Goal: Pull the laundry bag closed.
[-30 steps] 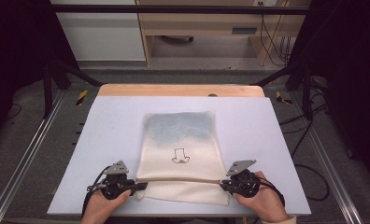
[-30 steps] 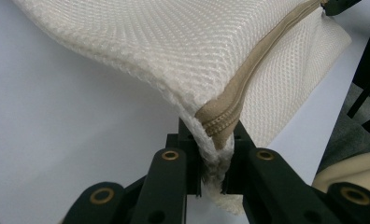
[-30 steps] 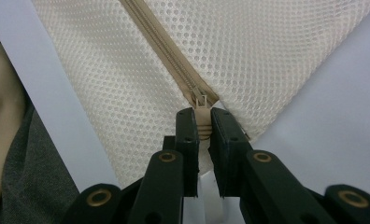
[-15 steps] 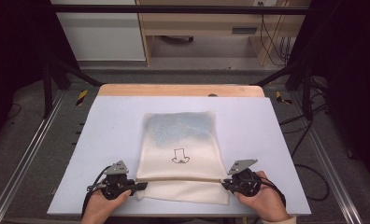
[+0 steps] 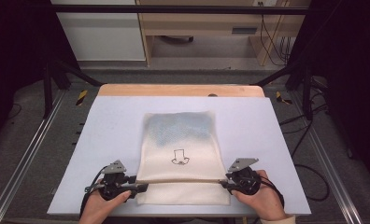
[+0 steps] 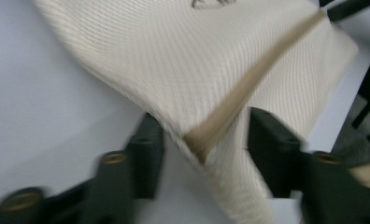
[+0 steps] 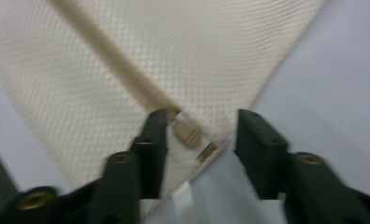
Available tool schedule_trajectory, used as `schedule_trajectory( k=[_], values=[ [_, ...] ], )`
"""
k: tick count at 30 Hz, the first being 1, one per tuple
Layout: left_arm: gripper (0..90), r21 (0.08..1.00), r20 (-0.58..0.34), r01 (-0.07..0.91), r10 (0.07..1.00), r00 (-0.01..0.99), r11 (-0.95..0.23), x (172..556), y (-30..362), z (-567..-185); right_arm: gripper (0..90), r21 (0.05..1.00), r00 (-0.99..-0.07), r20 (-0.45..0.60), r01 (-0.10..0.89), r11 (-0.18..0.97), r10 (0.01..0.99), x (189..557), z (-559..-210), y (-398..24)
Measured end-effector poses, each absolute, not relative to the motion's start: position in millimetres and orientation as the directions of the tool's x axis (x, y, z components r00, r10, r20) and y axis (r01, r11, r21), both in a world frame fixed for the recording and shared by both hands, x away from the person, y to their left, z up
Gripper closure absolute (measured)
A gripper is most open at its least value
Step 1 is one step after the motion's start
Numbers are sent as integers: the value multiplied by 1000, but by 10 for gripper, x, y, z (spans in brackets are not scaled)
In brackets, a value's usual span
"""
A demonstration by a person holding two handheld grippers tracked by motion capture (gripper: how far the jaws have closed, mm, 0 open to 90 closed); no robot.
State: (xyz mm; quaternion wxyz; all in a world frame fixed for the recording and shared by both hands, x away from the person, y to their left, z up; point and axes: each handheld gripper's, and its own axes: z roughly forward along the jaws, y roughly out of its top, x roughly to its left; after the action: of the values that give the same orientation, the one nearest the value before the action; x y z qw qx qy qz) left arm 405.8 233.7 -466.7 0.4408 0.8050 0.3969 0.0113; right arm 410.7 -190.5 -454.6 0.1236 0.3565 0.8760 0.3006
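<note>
Cream cloth bag [image 5: 181, 156] lies flat in the middle of the white surface [image 5: 108, 126], its near edge folded over along a tan seam [image 5: 178, 180]. At the two ends of this fold, the left gripper [image 5: 135, 187] and the right gripper [image 5: 224, 183] have just been opening. Their fingers [image 6: 145, 154] stand apart around the cloth corners and no longer pinch them. I think the fold could spring back, or a pad could catch and drag the cloth when the hands withdraw.
</note>
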Motion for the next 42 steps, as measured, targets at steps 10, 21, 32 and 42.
schedule_trajectory(
  k=[10,21,32,42],
  values=[
    [108,777,-207,579,768,607,-248,3998,2550,-4512,110,725,-567,-15,561,400,824,4183,-4430,-1901],
    [75,795,-64,512,796,602,-324,3977,2619,-4420,87,769,-509,-42,532,353,860,4192,-4330,-1927],
    [73,764,-35,538,810,585,-356,3917,2850,-4276,89,791,-400,-2,559,246,917,4240,-4179,-2100],
    [75,765,-18,542,829,558,-348,4314,2898,-4031,96,781,-342,-13,583,223,940,4520,-3893,-2156]
  ],
)
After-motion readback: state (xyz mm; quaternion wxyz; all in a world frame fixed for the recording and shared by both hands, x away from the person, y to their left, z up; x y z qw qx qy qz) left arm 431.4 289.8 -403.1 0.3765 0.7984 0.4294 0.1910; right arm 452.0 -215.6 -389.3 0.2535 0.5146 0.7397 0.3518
